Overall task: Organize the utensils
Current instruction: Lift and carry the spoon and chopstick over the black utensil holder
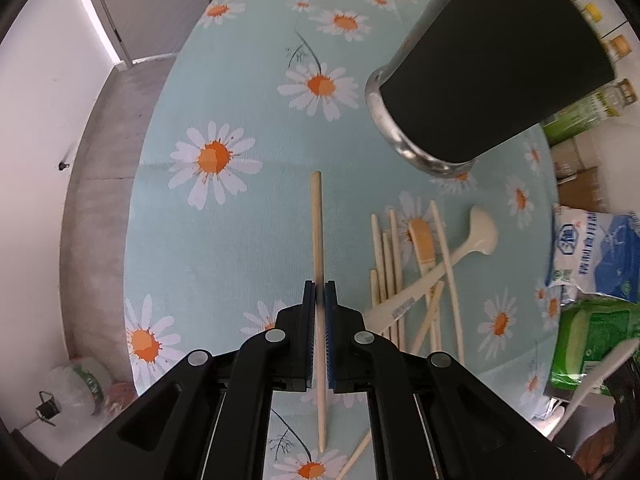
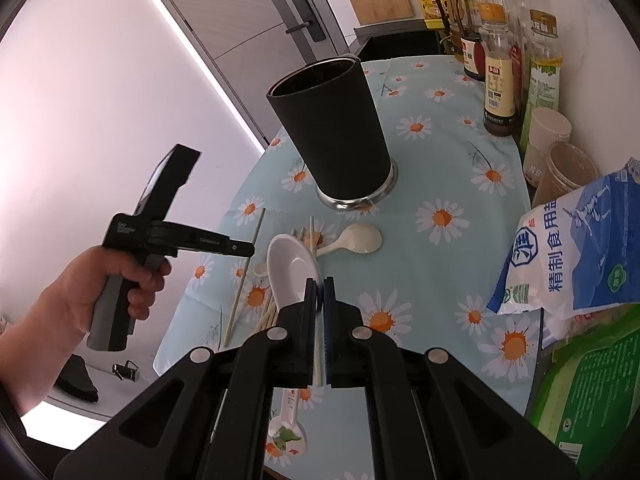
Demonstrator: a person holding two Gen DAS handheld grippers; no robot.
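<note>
My left gripper (image 1: 319, 292) is shut on a single wooden chopstick (image 1: 316, 220), held above the daisy tablecloth; it also shows in the right wrist view (image 2: 245, 249) with the chopstick (image 2: 244, 276) hanging through it. My right gripper (image 2: 319, 288) is shut on the edge of a white ceramic spoon (image 2: 290, 270). The black utensil holder (image 1: 492, 68) (image 2: 336, 136) stands upright and open beyond both grippers. Several chopsticks (image 1: 386, 256), a cream plastic spoon (image 1: 476, 236) (image 2: 356, 240) and a small wooden spoon (image 1: 422, 236) lie on the cloth near the holder.
A blue-white salt bag (image 2: 580, 248) (image 1: 592, 252) and a green packet (image 2: 592, 380) lie at the right. Sauce bottles (image 2: 498, 80) and paper cups (image 2: 546, 136) stand at the back right. The table edge (image 1: 136, 208) runs along the left, with floor below.
</note>
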